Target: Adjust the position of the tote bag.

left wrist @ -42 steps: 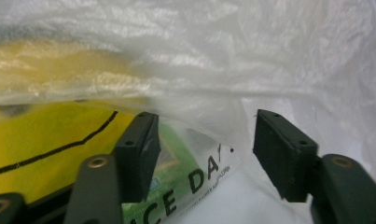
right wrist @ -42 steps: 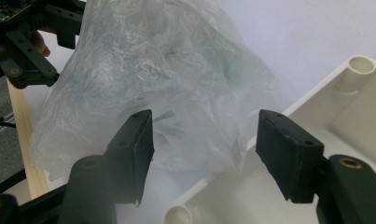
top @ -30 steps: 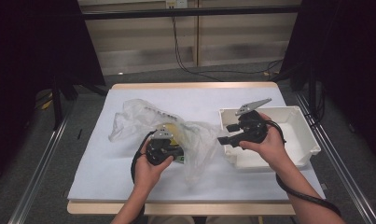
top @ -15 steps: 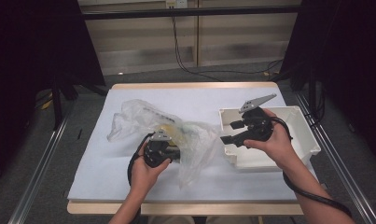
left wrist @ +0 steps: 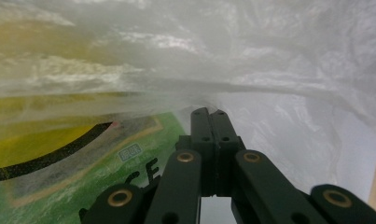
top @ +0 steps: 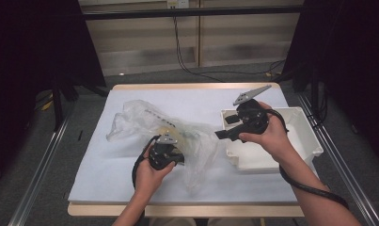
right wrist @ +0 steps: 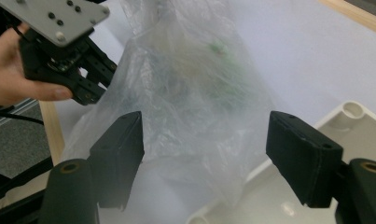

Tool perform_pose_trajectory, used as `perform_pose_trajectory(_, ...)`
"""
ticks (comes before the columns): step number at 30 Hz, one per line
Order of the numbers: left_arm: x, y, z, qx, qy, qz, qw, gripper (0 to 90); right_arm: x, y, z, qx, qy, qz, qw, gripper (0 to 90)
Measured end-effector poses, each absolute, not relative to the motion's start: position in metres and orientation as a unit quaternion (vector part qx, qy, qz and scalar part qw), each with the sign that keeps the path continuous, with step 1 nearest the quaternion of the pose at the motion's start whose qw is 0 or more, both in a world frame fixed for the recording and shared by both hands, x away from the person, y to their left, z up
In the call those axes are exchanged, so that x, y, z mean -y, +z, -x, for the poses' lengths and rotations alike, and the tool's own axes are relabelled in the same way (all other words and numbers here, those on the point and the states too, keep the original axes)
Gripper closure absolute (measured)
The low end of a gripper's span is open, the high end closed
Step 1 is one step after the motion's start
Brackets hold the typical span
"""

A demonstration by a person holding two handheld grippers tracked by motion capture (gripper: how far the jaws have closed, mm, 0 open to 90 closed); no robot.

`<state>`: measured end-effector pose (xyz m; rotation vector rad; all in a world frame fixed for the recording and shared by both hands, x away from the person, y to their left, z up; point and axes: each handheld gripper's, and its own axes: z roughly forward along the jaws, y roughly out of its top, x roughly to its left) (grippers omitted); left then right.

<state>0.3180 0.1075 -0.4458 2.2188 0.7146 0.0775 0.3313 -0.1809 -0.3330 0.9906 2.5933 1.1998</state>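
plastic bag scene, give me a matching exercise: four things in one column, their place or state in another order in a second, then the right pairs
Things:
1. left gripper
2. right gripper
3. plastic bag
4. white tray

Place or state:
A. at the table's right side
B. fingers shut on thin film
C. clear, crumpled, a green and yellow packet inside
D. fingers spread, nothing between them

Pairs: 1-B, 2-D, 3-C, 4-A

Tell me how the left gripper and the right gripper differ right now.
The left gripper has its jaws shut, pinching the clear plastic bag; the right gripper has its jaws open, having just been opening, with nothing pressed between them. The left sits low on the bag; the right is raised over the white tray. Both have black jaws and are hand-held.
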Motion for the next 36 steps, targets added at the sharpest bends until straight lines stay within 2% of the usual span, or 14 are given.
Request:
perform_pose_trajectory(12, -0.106, -0.448, -0.316, -0.284, 0.035, -0.873, 0.396, 90.0, 0.139, -0.334, -0.337, -0.868, 0.392, -0.303, 0.039, 27.2)
perform_pose_trajectory(15, -0.106, -0.447, -0.315, -0.284, 0.036, -0.87, 0.402, 90.0, 0.131, -0.342, -0.34, -0.874, 0.382, -0.298, 0.032, 35.6)
perform_pose_trajectory(16, -0.108, -0.445, -0.315, -0.281, 0.038, -0.874, 0.395, 90.0, 0.128, -0.347, -0.342, -0.877, 0.375, -0.298, 0.03, 45.6)
perform_pose_trajectory(17, -0.108, -0.445, -0.315, -0.281, 0.038, -0.874, 0.395, 90.0, 0.128, -0.347, -0.342, -0.877, 0.375, -0.298, 0.03, 45.6)
perform_pose_trajectory(18, -0.109, -0.444, -0.313, -0.278, 0.039, -0.875, 0.394, 90.0, 0.127, -0.351, -0.344, -0.876, 0.376, -0.302, 0.025, 55.3)
perform_pose_trajectory(19, -0.109, -0.444, -0.313, -0.278, 0.039, -0.875, 0.394, 90.0, 0.127, -0.351, -0.344, -0.876, 0.376, -0.302, 0.025, 55.3)
perform_pose_trajectory(22, -0.112, -0.445, -0.311, -0.274, 0.035, -0.878, 0.391, 90.0, 0.13, -0.355, -0.35, -0.868, 0.38, -0.319, 0.013, 82.2)
perform_pose_trajectory(26, -0.12, -0.447, -0.309, -0.277, 0.03, -0.882, 0.38, 90.0, 0.138, -0.357, -0.357, -0.86, 0.387, -0.333, 0.013, 89.3)
perform_pose_trajectory(27, -0.121, -0.448, -0.309, -0.278, 0.027, -0.882, 0.38, 90.0, 0.145, -0.358, -0.362, -0.856, 0.384, -0.344, 0.025, 90.0)
perform_pose_trajectory(36, -0.126, -0.456, -0.304, -0.276, 0.014, -0.89, 0.361, 90.0, 0.178, -0.373, -0.395, -0.834, 0.388, -0.39, 0.038, 90.0)
